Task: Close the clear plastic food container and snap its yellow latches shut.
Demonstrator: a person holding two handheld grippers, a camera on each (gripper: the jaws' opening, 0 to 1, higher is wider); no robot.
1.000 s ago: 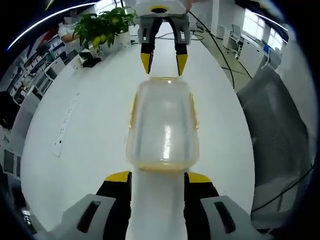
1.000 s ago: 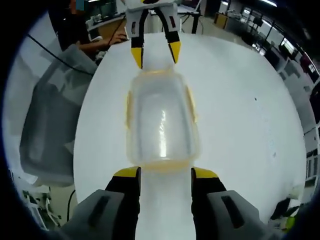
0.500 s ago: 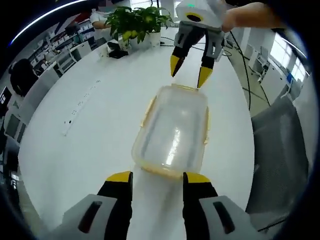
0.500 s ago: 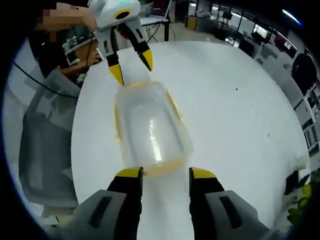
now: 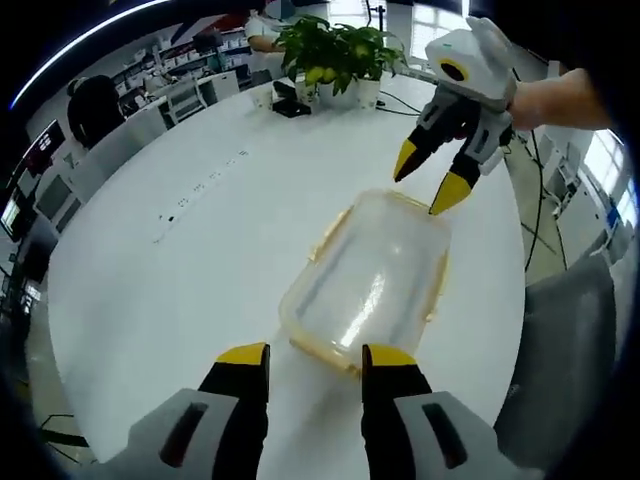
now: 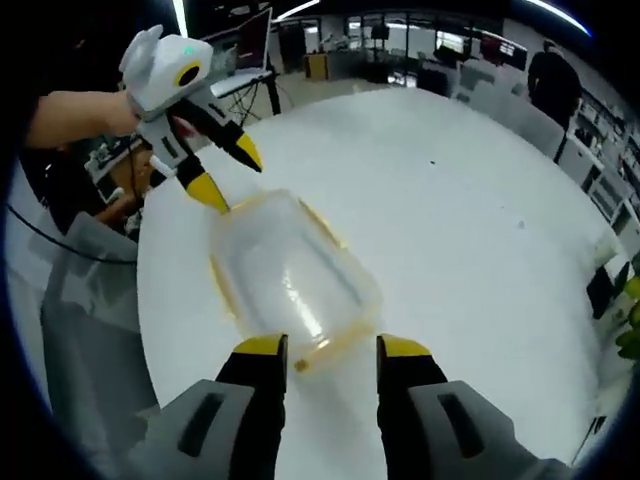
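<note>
Box [image 5: 368, 283] on the table [image 5: 170, 270] was flanked end to end, lid seated.
Left gripper [image 5: 313, 357] and right gripper [image 6: 330, 345] were held with jaws apart, empty, near opposite ends; probably so end latches could be pressed.

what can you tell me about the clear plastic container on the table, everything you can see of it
The container is a rounded rectangle of clear, slightly cloudy plastic with a yellow rim and yellow latches along its sides. Its lid is on; whether the latches are snapped cannot be told. It lies flat on the white table. The left gripper and right gripper sit open at opposite short ends, neither clearly touching it.
</note>
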